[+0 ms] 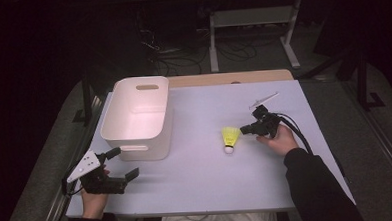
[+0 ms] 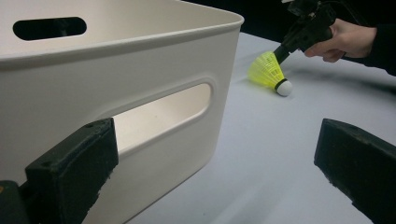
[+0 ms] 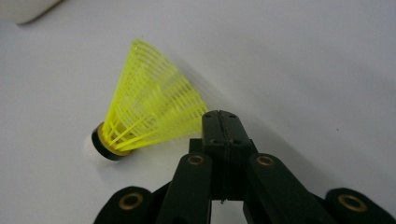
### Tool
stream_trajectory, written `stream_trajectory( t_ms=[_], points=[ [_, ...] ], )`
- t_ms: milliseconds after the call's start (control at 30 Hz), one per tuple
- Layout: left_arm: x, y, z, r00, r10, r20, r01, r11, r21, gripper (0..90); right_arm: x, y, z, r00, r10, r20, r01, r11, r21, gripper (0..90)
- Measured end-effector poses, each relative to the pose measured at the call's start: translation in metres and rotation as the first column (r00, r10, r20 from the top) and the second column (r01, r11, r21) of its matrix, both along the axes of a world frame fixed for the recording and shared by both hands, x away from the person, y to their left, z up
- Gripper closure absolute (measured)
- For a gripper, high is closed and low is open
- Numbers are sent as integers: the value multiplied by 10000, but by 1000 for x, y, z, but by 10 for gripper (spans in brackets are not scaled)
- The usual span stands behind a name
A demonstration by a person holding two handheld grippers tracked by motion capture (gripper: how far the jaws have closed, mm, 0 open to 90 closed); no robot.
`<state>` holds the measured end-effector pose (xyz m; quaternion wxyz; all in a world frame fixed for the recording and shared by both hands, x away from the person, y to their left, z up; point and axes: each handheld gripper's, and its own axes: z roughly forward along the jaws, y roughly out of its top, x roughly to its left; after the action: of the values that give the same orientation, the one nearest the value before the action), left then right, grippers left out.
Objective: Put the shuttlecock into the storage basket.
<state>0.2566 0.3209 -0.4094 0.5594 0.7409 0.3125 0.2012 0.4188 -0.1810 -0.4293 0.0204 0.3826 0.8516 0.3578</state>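
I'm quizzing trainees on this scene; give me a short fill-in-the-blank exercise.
1. The shuttlecock has a skirt coloured ____.
2. The right tongs, jaws together, are ____.
3. The left tongs sit beside the white ____.
4. The left tongs' jaws stand ____.

Missing words: yellow; shut; bin; open

A white plastic bin (image 1: 158, 148) stands on the pale table (image 1: 207, 185) just beyond the left tongs (image 1: 126, 162), with its slotted handle wall facing them. It is well apart from the right tongs (image 1: 244, 129), off to their left. Beyond both tongs, a wooden board (image 1: 232, 78) edges the table. Farther off are white frame legs (image 1: 213, 44) and cables (image 1: 182, 61) on the dark floor.
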Motion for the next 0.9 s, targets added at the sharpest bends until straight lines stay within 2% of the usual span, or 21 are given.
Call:
stream_trajectory(
  t_ms=[300,900],
  points=[
    [0,0,0,10000,-4,3,4,10000,-13,0,1,11,-4,9998,198,-46,-199,9997,-153,885],
    [0,0,0,10000,-31,15,31,10000,-29,0,3,43,-3,9964,844,40,-844,9964,-72,885]
  ],
)
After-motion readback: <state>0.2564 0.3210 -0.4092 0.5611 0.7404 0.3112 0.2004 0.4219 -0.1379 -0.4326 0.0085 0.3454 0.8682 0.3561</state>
